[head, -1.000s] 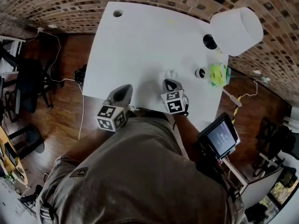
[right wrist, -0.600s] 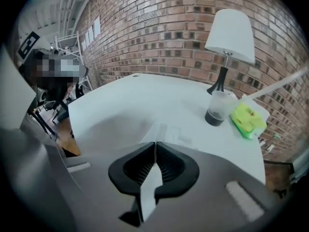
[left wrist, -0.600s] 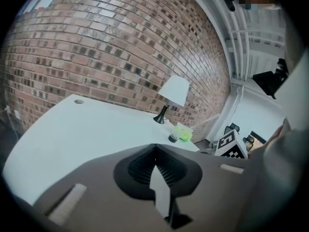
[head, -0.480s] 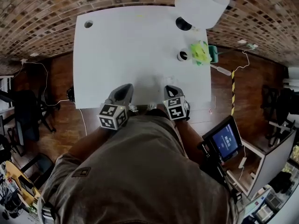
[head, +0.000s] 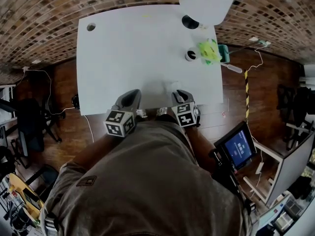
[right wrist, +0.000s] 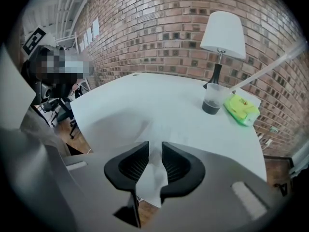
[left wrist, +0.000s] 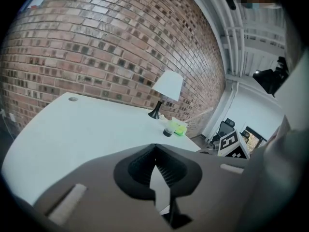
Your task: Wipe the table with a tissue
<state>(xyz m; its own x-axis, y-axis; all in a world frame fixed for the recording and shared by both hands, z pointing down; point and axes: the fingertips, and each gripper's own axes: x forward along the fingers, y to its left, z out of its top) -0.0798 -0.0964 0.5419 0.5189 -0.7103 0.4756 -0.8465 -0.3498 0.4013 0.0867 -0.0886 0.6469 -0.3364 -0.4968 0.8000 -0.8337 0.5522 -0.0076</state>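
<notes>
White table, white lampshade, lime-green packet, red-brown brick wall

White-shade lamp back right w/ dark cup & green pack just beside; lit screen lower right

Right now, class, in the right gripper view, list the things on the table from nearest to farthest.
tissue → cup → lamp
</notes>
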